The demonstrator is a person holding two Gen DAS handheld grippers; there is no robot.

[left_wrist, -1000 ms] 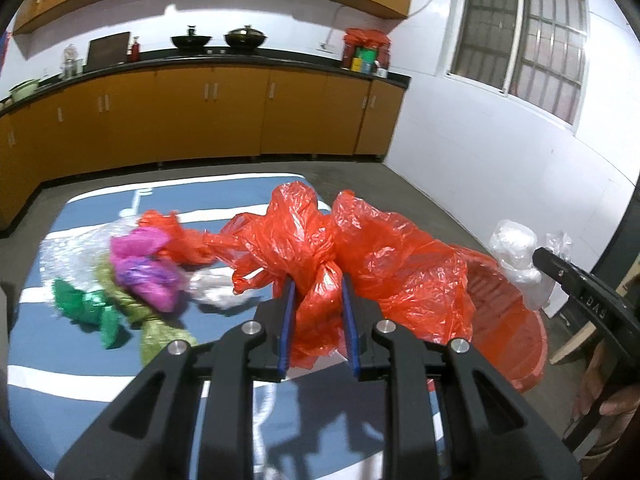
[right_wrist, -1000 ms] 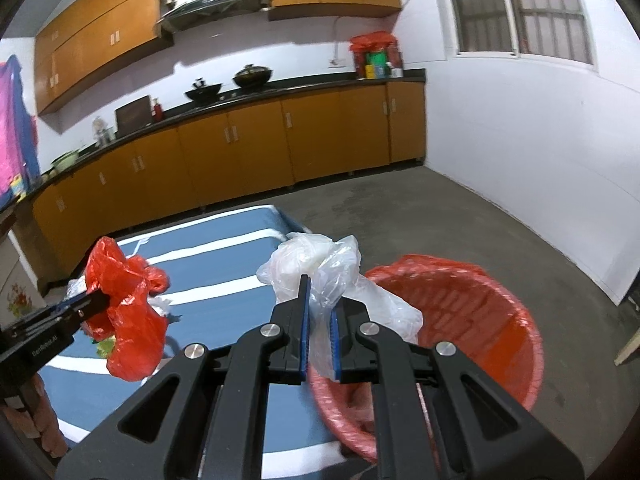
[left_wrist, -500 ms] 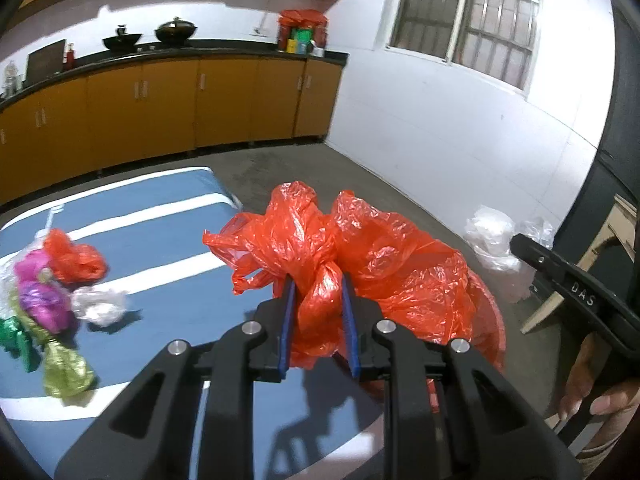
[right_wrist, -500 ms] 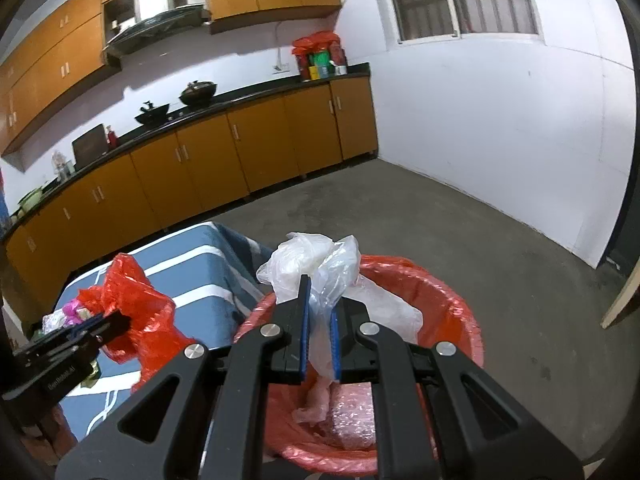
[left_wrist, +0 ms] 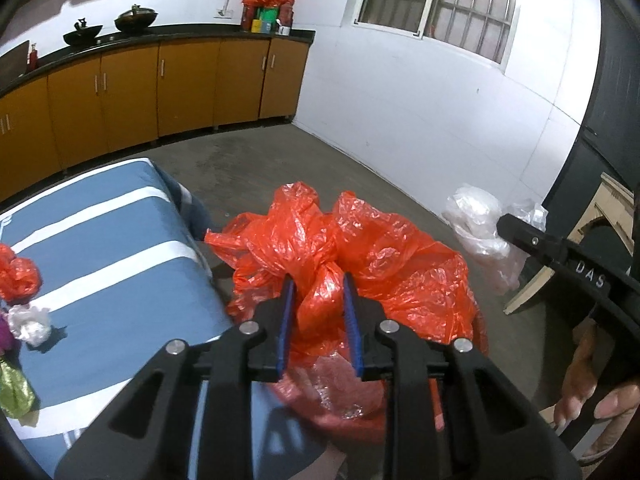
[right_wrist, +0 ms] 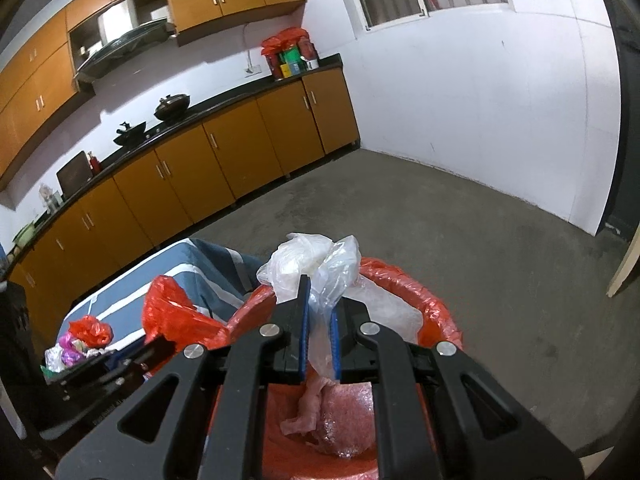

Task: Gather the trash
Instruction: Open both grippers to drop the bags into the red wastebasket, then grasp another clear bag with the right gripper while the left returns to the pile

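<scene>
My left gripper [left_wrist: 319, 280] is shut on a crumpled red plastic bag [left_wrist: 360, 248] and holds it over the red-lined trash bin [left_wrist: 344, 396]. My right gripper [right_wrist: 318, 284] is shut on a clear plastic bag [right_wrist: 316, 260] and holds it above the same bin [right_wrist: 436, 312], which has bubble wrap and scraps inside. In the left wrist view the right gripper [left_wrist: 500, 220] shows at the right with the clear bag [left_wrist: 476, 220]. In the right wrist view the left gripper's red bag [right_wrist: 172, 312] shows at the left.
A blue striped table [left_wrist: 100, 248] stands left of the bin, with a small red bag [left_wrist: 18, 276], a white wad [left_wrist: 30, 320] and a green bag [left_wrist: 14, 388] on it. Kitchen cabinets [left_wrist: 160, 88] line the far wall. Bare concrete floor [right_wrist: 500, 248] lies beyond the bin.
Both grippers have swung right from over the table to over the bin, each still holding its bag. The trash pile on the table has slid to the left edge of view.
</scene>
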